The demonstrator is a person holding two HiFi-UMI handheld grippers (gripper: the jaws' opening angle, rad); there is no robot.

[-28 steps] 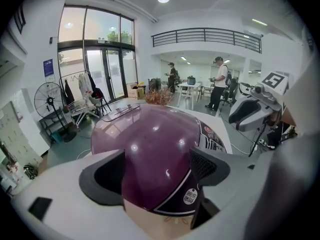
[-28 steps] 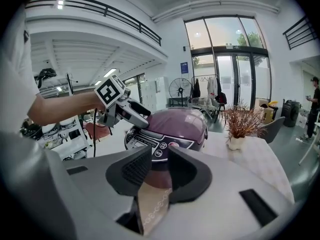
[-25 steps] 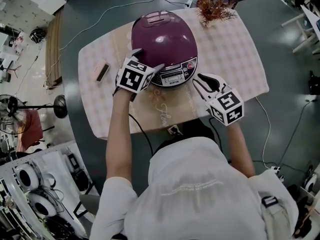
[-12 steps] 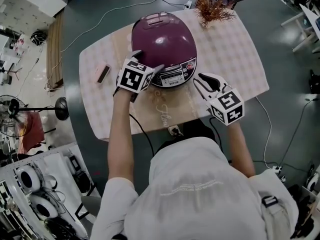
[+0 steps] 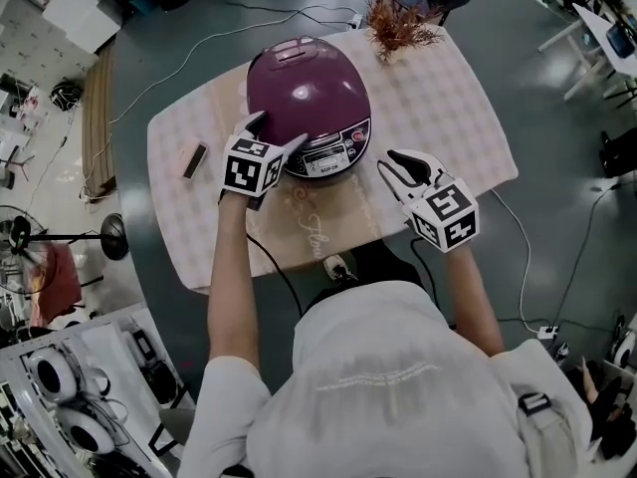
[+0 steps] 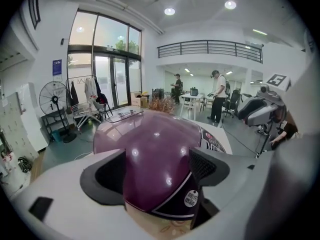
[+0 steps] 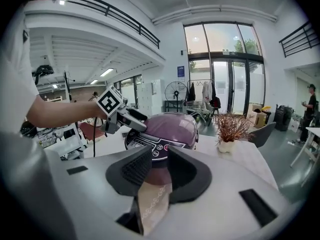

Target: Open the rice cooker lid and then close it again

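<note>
The purple rice cooker (image 5: 309, 98) stands on the table with its lid down and its control panel (image 5: 323, 159) facing me. My left gripper (image 5: 276, 132) is open, its jaws spread wide over the front left of the domed lid (image 6: 155, 149); whether the pads touch the lid is unclear. In the left gripper view the dome fills the gap of the left gripper (image 6: 157, 170). My right gripper (image 5: 396, 162) hovers over the table runner to the right of the cooker, apart from it. The right gripper (image 7: 159, 166) is open only a little, with nothing between the jaws, and points at the cooker (image 7: 167, 126).
A dried plant in a small pot (image 5: 398, 23) stands at the table's far right edge. A small brown block (image 5: 192, 159) lies at the left on the checked cloth (image 5: 458, 108). A cable and plug strip (image 5: 333, 265) hang at the near edge. Chairs stand beyond the table.
The head view has shifted slightly, so everything sits a little to the left and higher in the picture. Both grippers keep their places relative to the cooker; the lid stays down.
</note>
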